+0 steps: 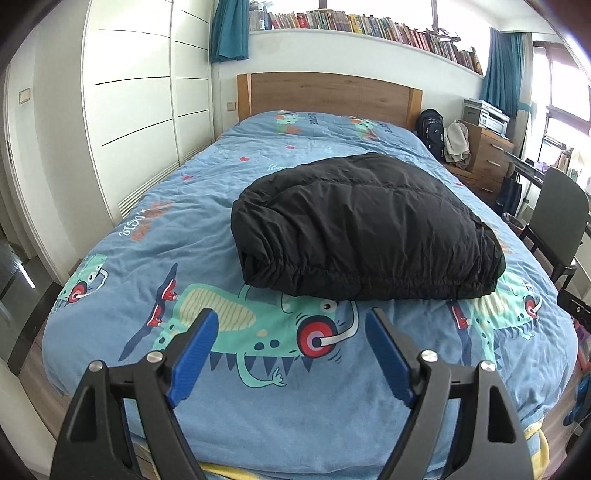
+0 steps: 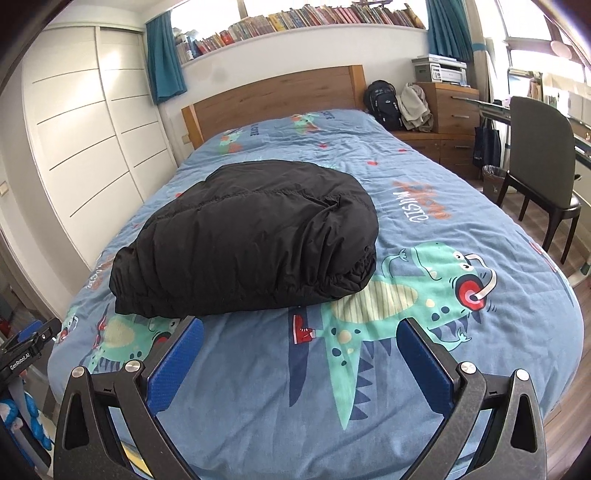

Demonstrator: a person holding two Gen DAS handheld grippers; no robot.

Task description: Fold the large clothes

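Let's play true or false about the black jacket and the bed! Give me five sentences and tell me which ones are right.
1. The black jacket lies folded up on the bed. True.
2. The left gripper is squeezing the jacket. False: its fingers are apart over the bed cover, with nothing between them.
3. The right gripper is open and empty. True.
4. The bed cover is plain white. False: it is blue with green cartoon monsters.
5. Books stand in a row on a shelf above the headboard. True.
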